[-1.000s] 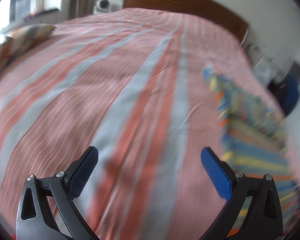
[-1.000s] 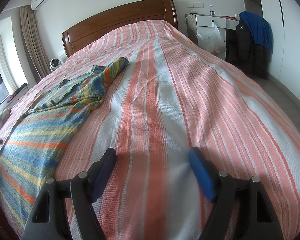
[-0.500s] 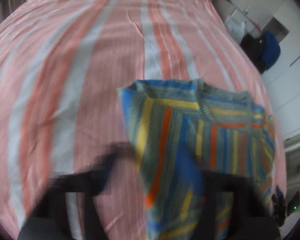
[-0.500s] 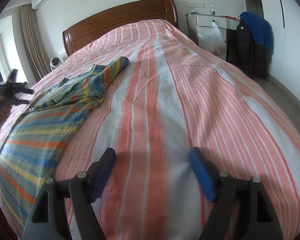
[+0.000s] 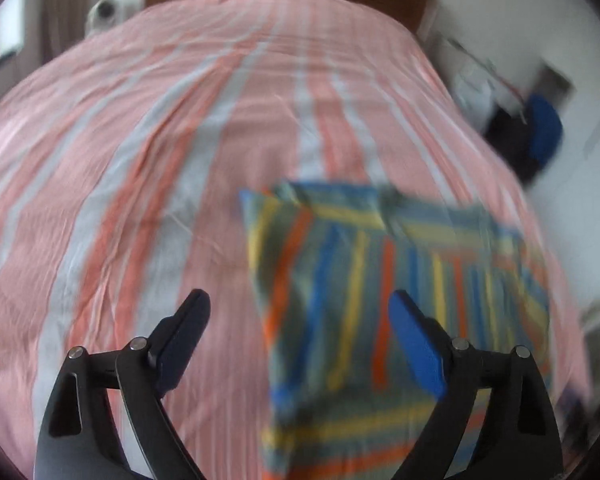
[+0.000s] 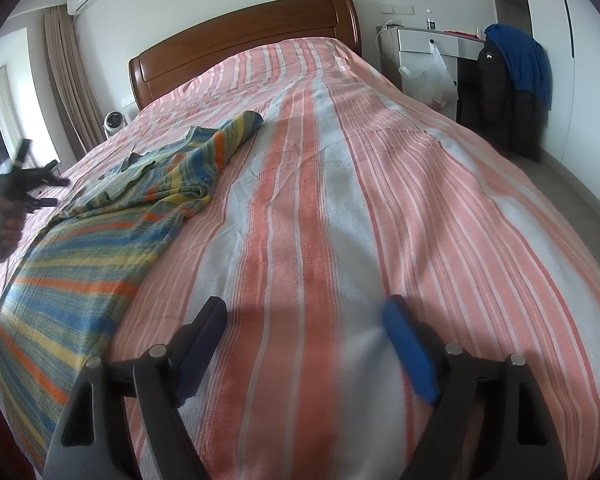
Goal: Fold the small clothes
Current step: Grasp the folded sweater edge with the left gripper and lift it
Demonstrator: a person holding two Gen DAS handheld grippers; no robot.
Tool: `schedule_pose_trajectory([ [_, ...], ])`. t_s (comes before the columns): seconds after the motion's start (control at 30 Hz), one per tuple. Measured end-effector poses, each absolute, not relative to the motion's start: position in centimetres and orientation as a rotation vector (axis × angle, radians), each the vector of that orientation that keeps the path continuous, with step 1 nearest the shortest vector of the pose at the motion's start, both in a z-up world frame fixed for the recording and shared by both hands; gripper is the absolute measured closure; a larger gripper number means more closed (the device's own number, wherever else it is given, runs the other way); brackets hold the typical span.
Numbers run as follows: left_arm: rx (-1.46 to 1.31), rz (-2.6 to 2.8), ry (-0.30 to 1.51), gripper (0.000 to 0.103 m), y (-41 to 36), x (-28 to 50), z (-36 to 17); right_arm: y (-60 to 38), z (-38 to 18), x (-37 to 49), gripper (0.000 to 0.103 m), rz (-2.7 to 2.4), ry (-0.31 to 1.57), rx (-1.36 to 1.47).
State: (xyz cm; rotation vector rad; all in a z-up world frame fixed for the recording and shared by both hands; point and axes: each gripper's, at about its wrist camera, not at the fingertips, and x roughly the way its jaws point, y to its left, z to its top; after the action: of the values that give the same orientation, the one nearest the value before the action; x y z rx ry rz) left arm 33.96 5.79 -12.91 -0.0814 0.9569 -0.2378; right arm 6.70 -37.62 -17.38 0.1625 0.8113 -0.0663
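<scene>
A small striped shirt (image 5: 388, 288), in blue, yellow, orange and green, lies on the pink striped bed (image 5: 180, 128). In the right wrist view the shirt (image 6: 100, 248) lies at the left with one part folded over near its far end. My left gripper (image 5: 300, 312) is open and empty above the shirt's left edge; it also shows in the right wrist view (image 6: 36, 188), held in a hand beyond the shirt. My right gripper (image 6: 304, 320) is open and empty low over bare bedspread, to the right of the shirt.
A wooden headboard (image 6: 240, 36) stands at the far end of the bed. A white desk (image 6: 424, 44) with a plastic bag and a chair draped with dark and blue clothes (image 6: 512, 76) stand on the right. A small fan (image 6: 111, 122) sits at the far left.
My left gripper has swung from the bare bedspread to over the shirt, then tilted up so more of the bed shows. My right gripper has stayed still.
</scene>
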Motion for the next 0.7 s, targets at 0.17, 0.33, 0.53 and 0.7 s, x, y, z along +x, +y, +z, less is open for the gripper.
schedule_pose_trajectory([
  [0.17,0.027,-0.105,1.065,0.029,7.1,31.7,-15.8,-37.6,-17.4,6.7,0.023,-0.065,0.813,0.164],
  [0.33,-0.018,-0.134,1.021,0.018,10.9,23.4,-12.0,-37.0,-16.4,6.9,0.023,-0.071,0.883,0.108],
  [0.53,-0.073,-0.32,1.168,0.012,11.1,9.0,-13.6,-34.1,-11.3,2.8,0.023,0.16,0.995,0.191],
  [0.7,-0.096,-0.315,1.282,0.037,9.3,4.0,-17.6,-31.0,-11.3,-2.4,0.024,0.374,1.19,0.333],
])
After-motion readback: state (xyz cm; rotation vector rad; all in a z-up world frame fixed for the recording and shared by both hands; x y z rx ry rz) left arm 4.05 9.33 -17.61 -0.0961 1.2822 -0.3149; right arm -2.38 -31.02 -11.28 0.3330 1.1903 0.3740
